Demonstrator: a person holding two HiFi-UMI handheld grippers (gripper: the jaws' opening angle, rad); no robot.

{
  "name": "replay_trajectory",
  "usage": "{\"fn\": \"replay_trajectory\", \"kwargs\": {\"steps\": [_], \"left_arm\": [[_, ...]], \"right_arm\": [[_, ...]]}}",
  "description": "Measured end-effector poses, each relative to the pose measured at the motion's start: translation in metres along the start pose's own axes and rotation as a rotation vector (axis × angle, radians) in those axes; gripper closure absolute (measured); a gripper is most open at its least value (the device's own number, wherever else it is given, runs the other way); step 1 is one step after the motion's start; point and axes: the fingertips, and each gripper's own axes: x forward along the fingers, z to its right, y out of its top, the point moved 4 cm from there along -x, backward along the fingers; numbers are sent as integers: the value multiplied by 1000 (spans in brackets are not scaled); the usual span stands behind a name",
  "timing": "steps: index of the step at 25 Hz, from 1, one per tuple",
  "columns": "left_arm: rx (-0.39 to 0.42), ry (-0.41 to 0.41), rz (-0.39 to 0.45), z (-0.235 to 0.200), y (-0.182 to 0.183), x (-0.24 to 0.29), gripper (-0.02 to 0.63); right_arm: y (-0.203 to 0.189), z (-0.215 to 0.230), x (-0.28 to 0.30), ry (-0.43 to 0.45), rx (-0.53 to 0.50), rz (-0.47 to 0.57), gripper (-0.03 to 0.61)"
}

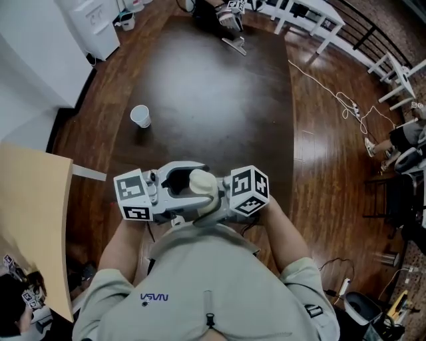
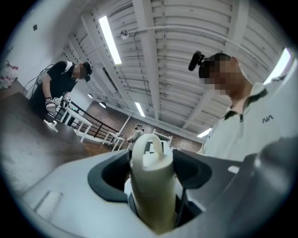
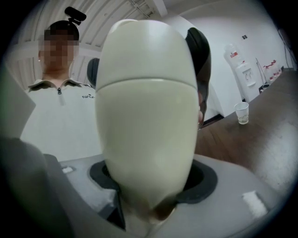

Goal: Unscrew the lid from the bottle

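Observation:
A cream bottle (image 1: 202, 181) is held up in front of the person's chest, between my two grippers, which face each other. My right gripper (image 1: 219, 200) is shut on the bottle's wide body (image 3: 146, 121), which fills its jaws. The domed lid (image 3: 144, 51) sits above a seam. In the left gripper view the bottle looks narrow, and its lid (image 2: 150, 151) has a loop on top. My left gripper (image 1: 174, 193) stands open around it, with dark gaps on both sides between its pads and the bottle.
A paper cup (image 1: 140, 116) stands on the dark table (image 1: 200, 86) ahead. Another person (image 1: 219, 10) with grippers works at the far end. A light wooden board (image 1: 33, 220) is at the left. White railings (image 1: 313, 20) and a cable (image 1: 339, 100) lie to the right.

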Motion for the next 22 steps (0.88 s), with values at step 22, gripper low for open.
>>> {"fn": "replay_trajectory", "kwargs": {"steps": [22], "left_arm": [[83, 614, 21, -19, -19, 6, 316]], "right_arm": [[-11, 66, -21, -1119, 147, 117, 275]]}}
